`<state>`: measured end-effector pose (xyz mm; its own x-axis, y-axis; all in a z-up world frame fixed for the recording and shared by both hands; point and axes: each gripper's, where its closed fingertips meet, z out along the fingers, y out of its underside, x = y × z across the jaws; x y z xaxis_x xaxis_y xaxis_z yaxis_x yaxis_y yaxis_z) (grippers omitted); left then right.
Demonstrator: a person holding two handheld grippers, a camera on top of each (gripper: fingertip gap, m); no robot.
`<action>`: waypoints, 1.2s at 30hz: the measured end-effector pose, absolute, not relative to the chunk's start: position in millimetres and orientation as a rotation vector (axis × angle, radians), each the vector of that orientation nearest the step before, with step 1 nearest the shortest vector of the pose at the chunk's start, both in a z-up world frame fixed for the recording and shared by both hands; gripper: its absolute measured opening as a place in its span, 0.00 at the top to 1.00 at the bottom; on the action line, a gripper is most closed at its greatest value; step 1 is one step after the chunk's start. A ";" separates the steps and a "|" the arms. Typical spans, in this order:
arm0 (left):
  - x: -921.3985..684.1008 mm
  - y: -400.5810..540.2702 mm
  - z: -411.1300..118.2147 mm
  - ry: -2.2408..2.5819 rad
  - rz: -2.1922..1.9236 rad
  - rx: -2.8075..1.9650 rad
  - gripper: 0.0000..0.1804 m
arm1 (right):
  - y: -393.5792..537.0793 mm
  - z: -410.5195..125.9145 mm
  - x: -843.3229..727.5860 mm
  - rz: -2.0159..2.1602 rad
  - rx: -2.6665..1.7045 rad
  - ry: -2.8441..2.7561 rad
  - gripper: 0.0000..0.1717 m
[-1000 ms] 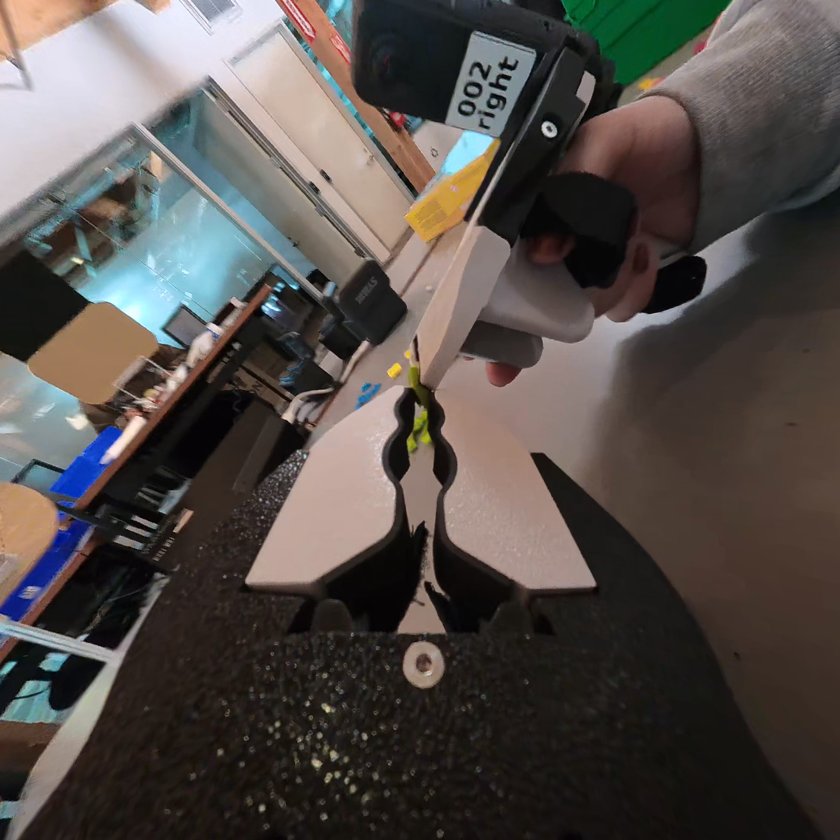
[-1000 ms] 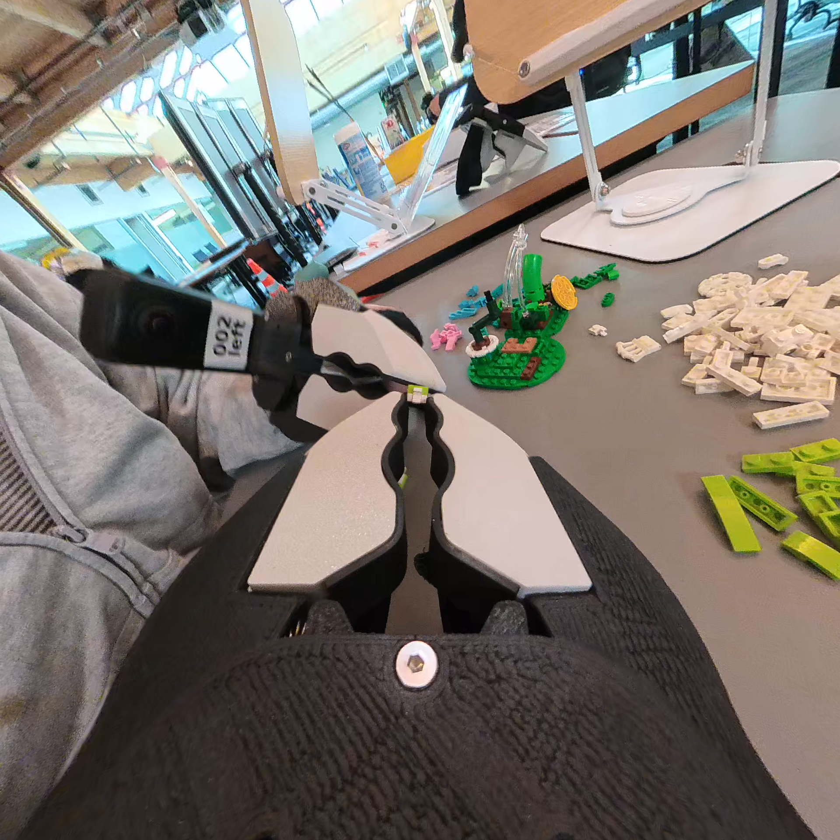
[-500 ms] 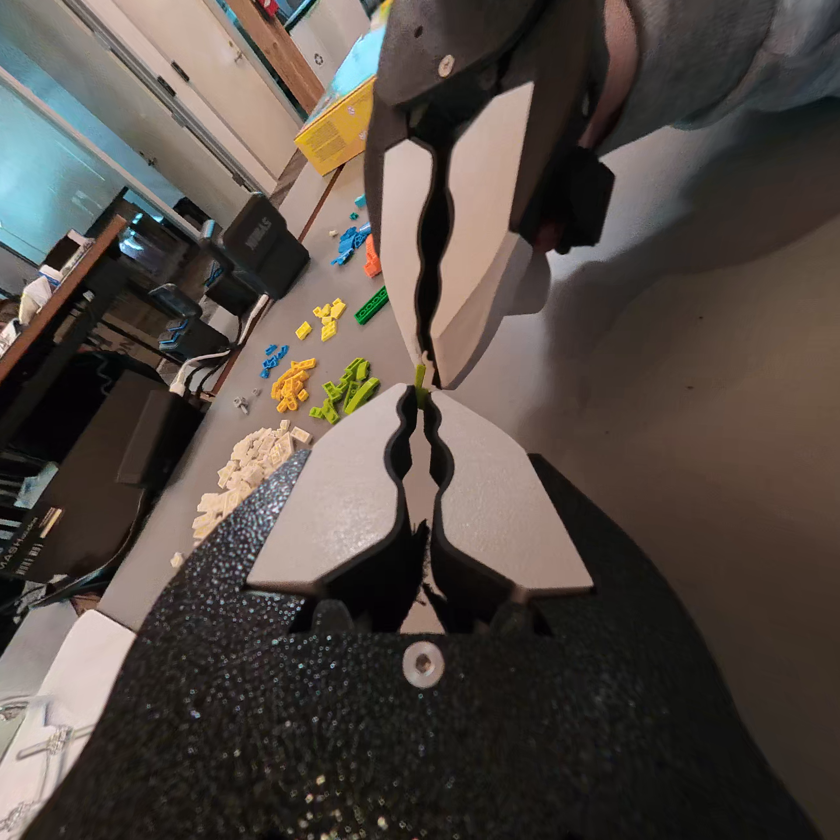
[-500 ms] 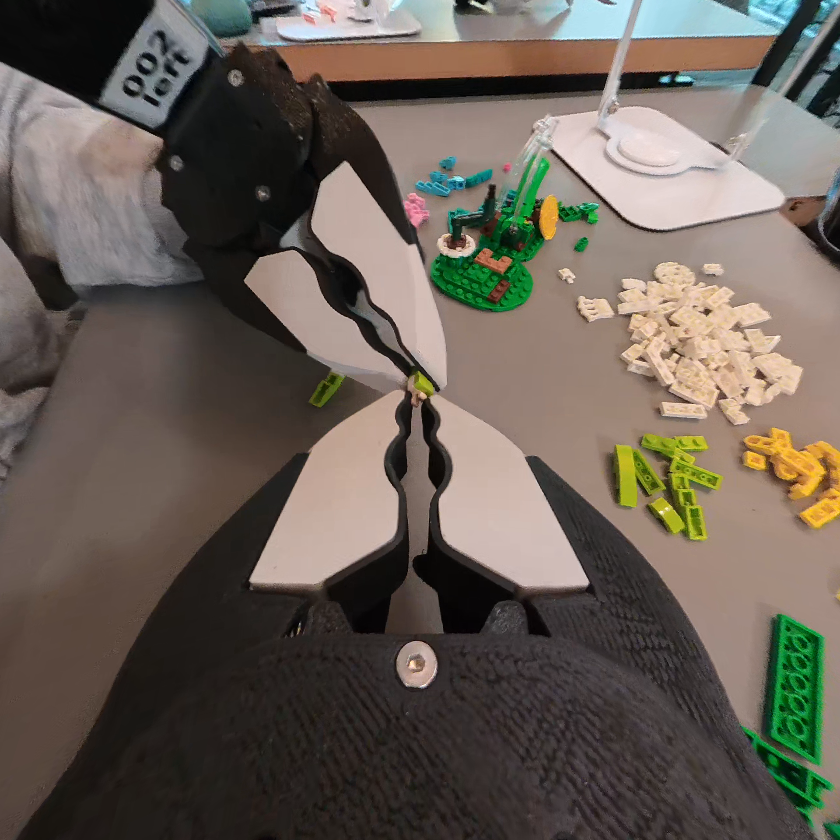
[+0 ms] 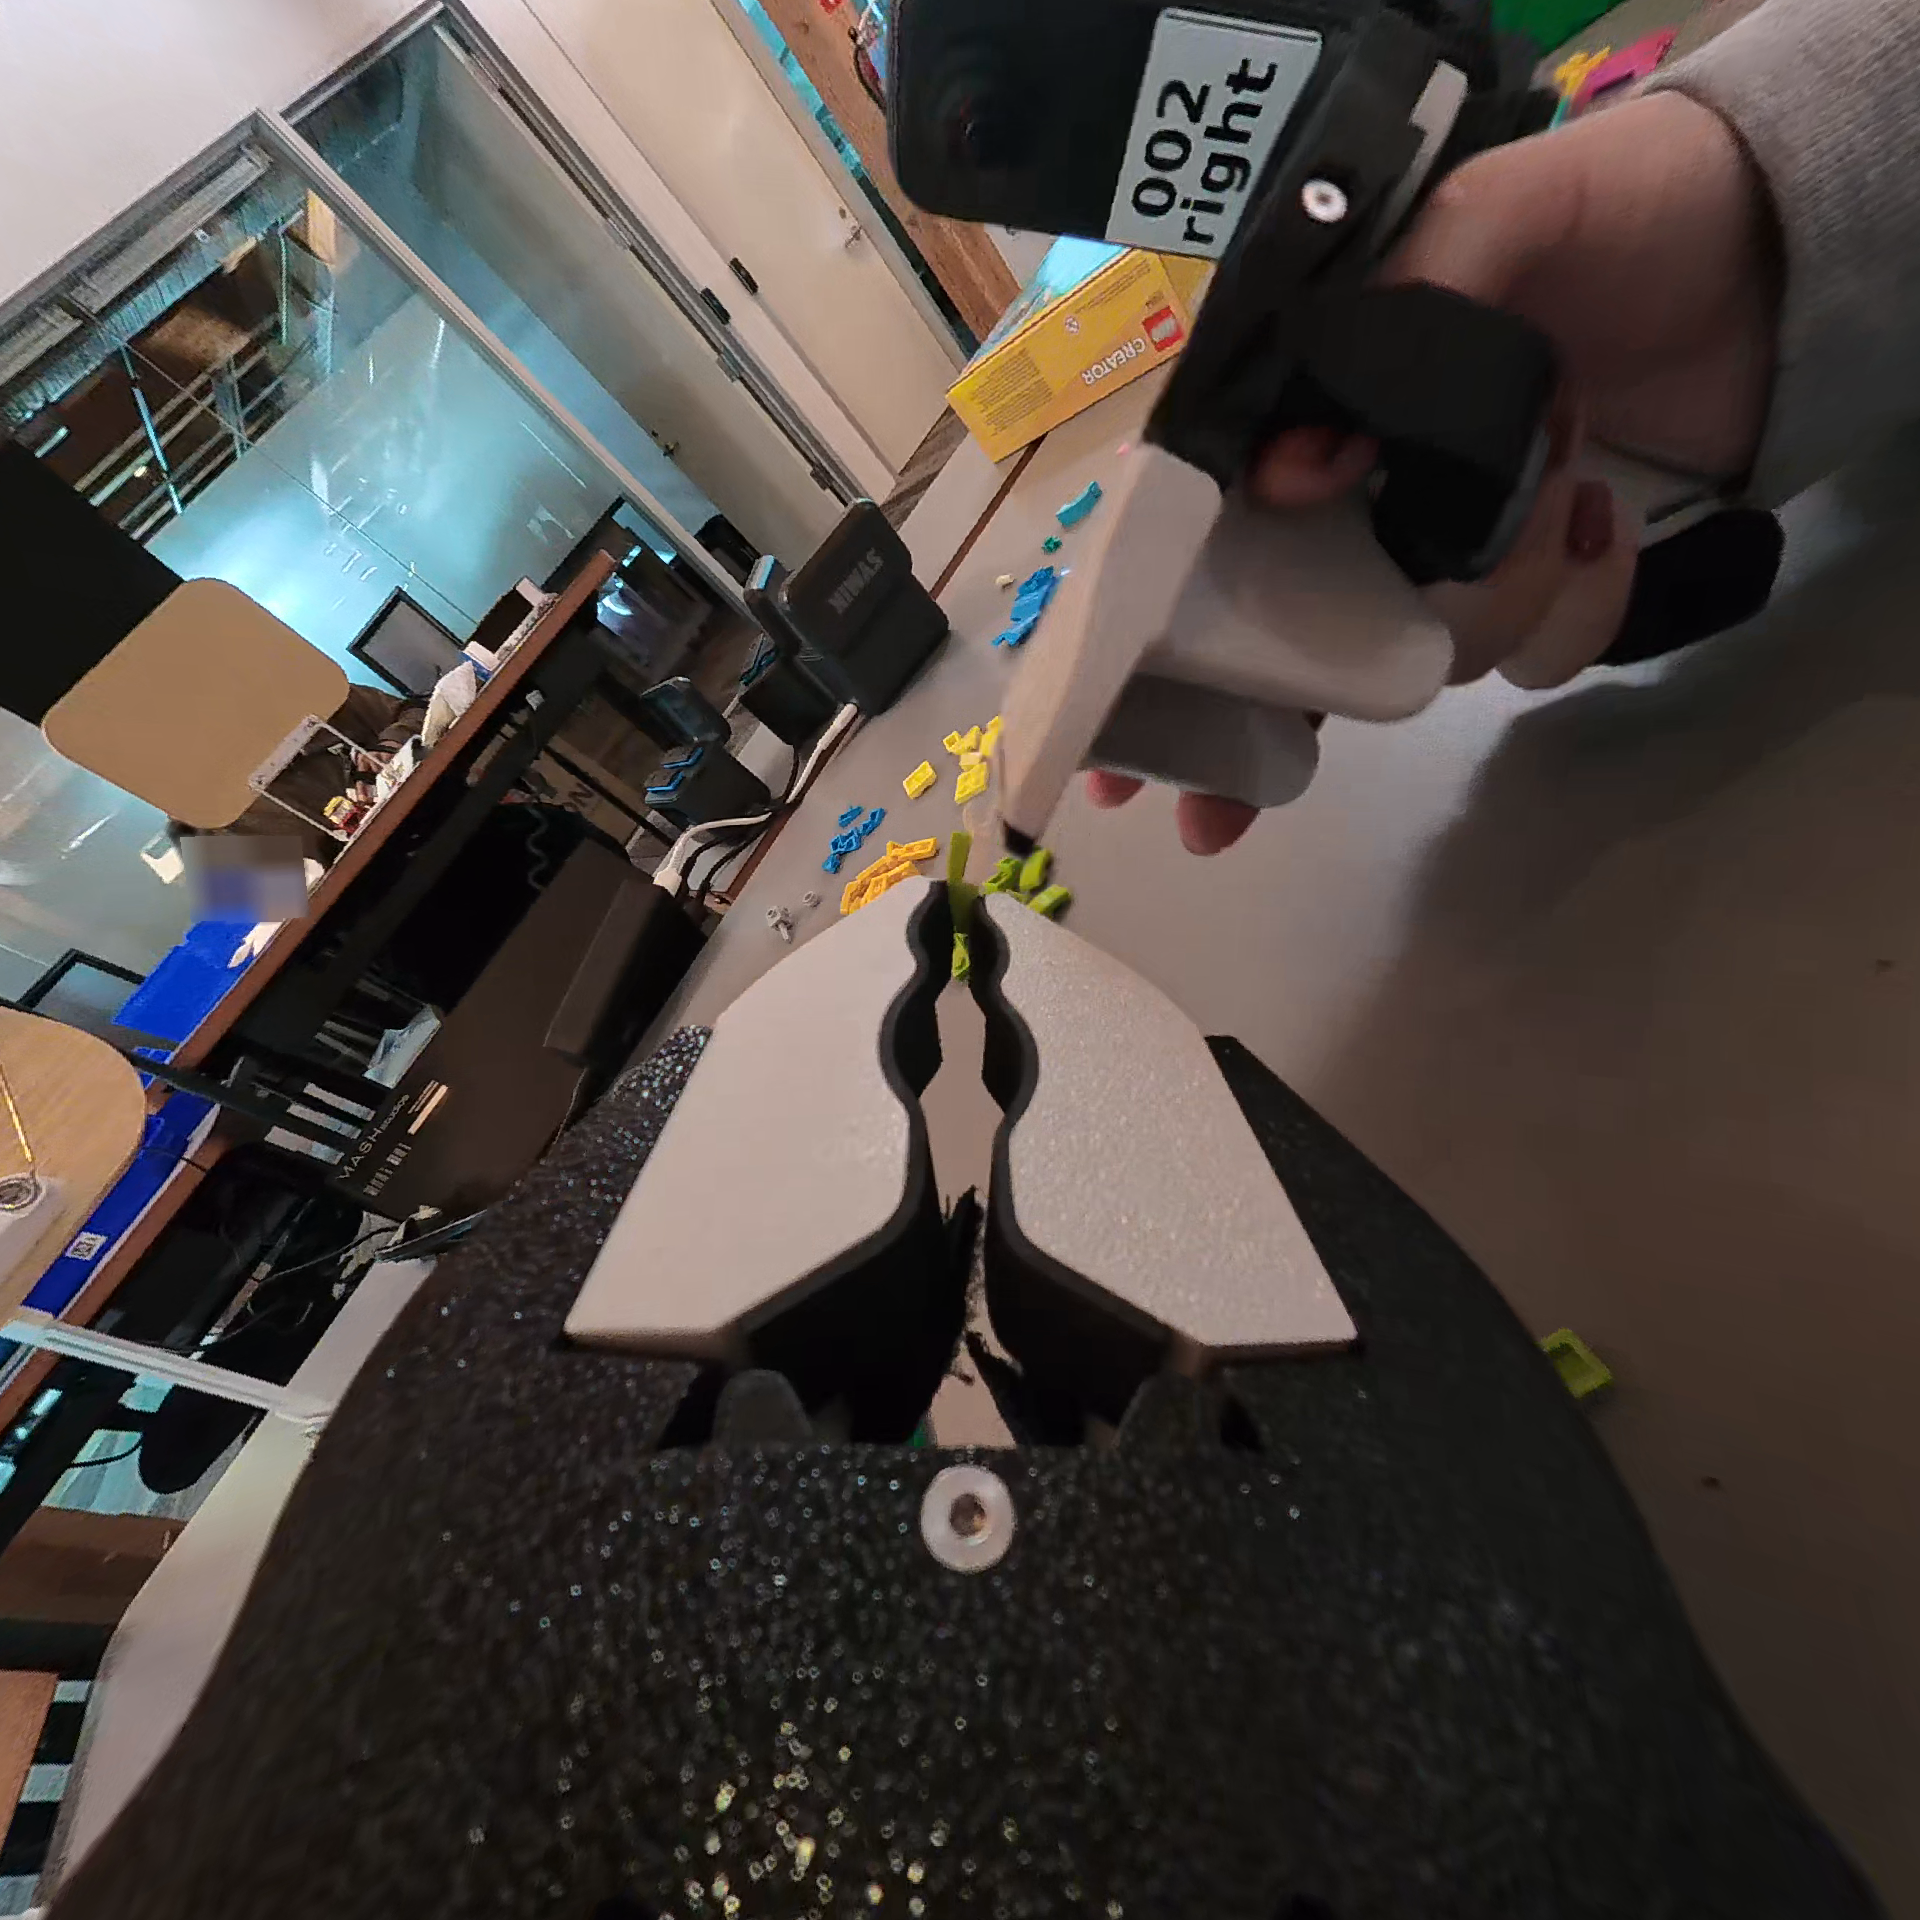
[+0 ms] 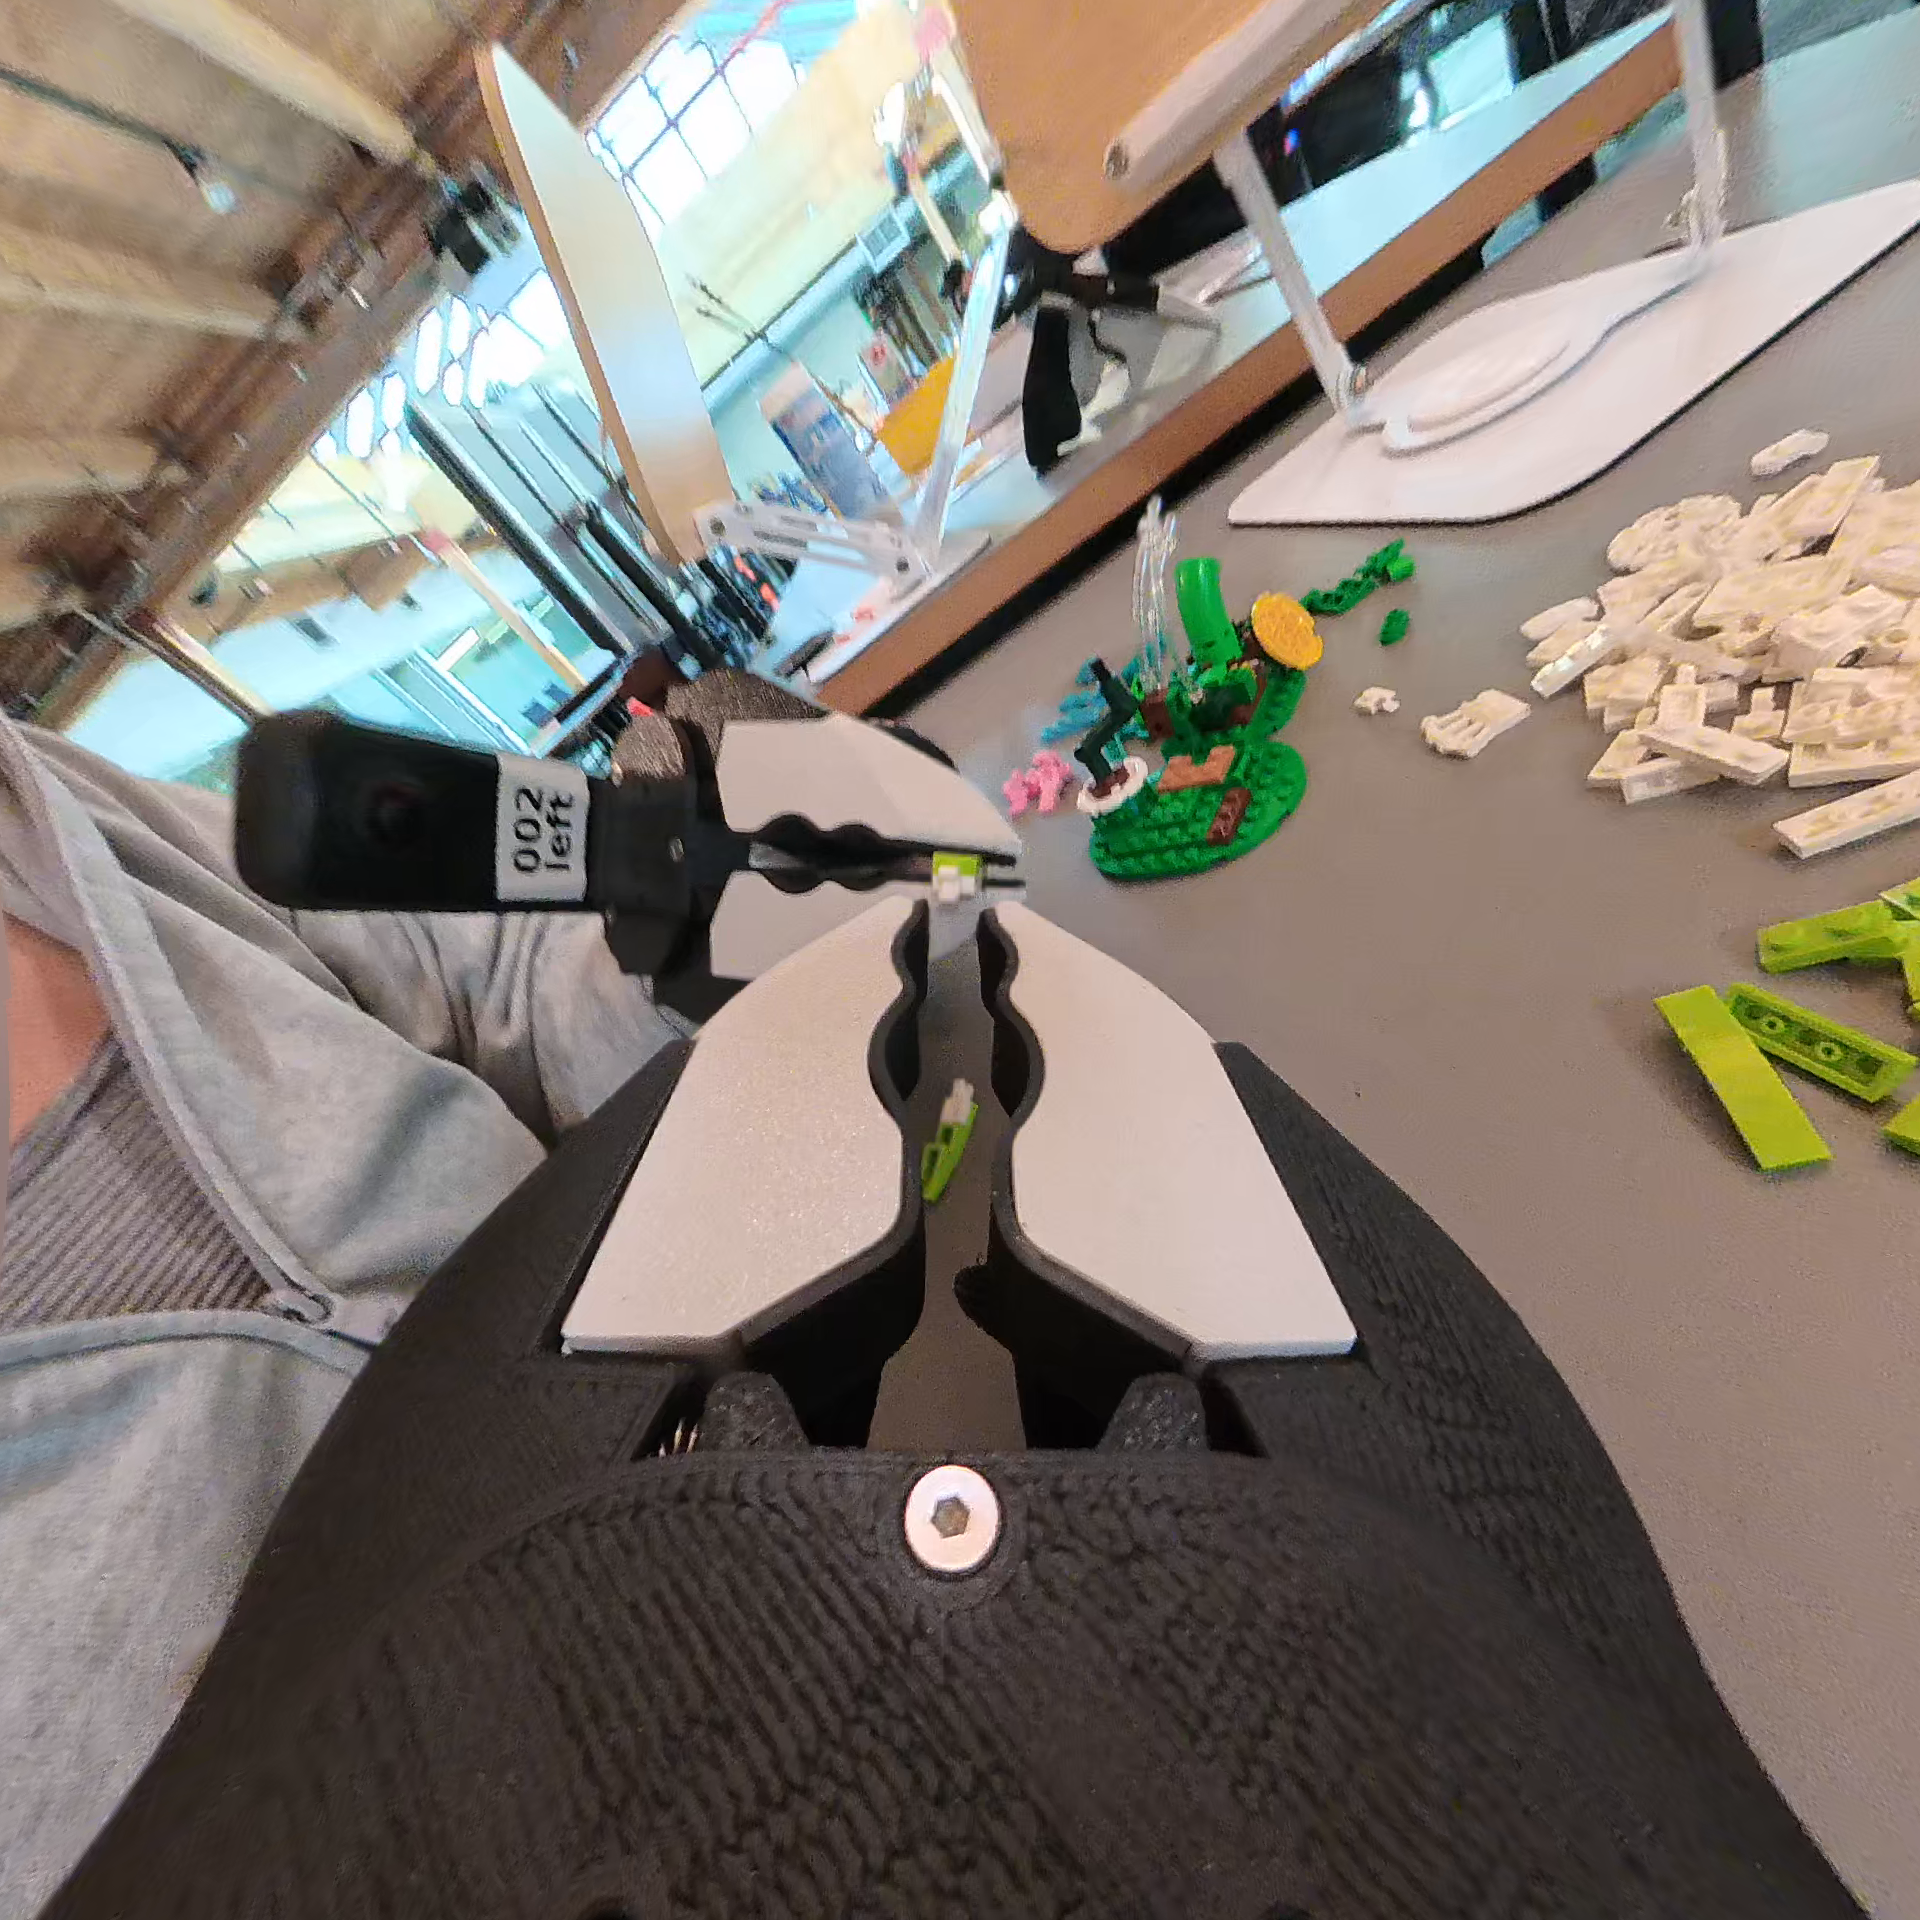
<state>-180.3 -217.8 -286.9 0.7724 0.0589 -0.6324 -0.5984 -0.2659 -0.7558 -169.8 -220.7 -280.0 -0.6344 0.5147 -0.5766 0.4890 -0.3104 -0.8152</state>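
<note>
Grey tabletop (image 6: 1455,1039) strewn with bricks: left claw (image 6: 971,871) is clamped on a lime-and-white piece (image 6: 954,873); right claw (image 6: 948,914) stands slightly apart just beside it, gripping nothing.

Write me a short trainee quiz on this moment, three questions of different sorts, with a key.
1. True or false: the left tool grips a yellow brick at its tips.
2. In the right wrist view, what colour is the big pile of bricks on the right of the table? A white, B red, C black.
3. In a few words: what built object stands on the table beyond both tools in the right wrist view?

Key
1. False: it grips a lime green piece.
2. A.
3. A small brick model on a round green base.
</note>
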 end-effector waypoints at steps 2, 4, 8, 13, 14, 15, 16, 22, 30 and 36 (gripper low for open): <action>-179.7 -217.2 -289.1 0.455 0.690 -1.741 0.99 | -217.2 -275.7 -169.9 2.191 -1.343 -1.796 0.95; -177.8 -216.2 -291.2 0.485 0.708 -1.743 0.99 | -217.8 -278.2 -169.4 2.171 -1.342 -1.820 0.95; -177.9 -215.5 -293.2 0.515 0.749 -1.748 0.98 | -219.4 -283.7 -170.2 2.101 -1.336 -1.853 0.99; -178.4 -215.3 -298.6 0.534 0.744 -1.790 0.99 | -219.3 -289.7 -170.1 1.918 -1.245 -1.926 0.99; -178.0 -215.2 -300.6 0.529 0.718 -1.810 0.99 | -219.2 -291.7 -169.7 1.821 -1.181 -1.963 0.99; -177.7 -215.0 -302.7 0.523 0.692 -1.831 0.99 | -219.2 -293.7 -169.5 1.717 -1.114 -1.995 0.99; -177.2 -215.0 -305.9 0.518 0.658 -1.856 0.99 | -219.1 -296.8 -168.8 1.611 -1.050 -2.029 1.00; -181.9 -217.3 -309.5 0.471 0.571 -1.912 0.99 | -233.9 -339.8 -157.9 1.156 -0.763 -2.268 0.99; -215.8 -220.6 -298.2 0.238 0.667 -1.848 0.99 | -174.1 -311.0 -199.1 1.025 -0.963 -1.843 0.99; -237.0 -230.2 -275.1 0.049 0.718 -1.678 0.98 | -166.0 -322.4 -258.6 1.046 -1.113 -1.949 0.99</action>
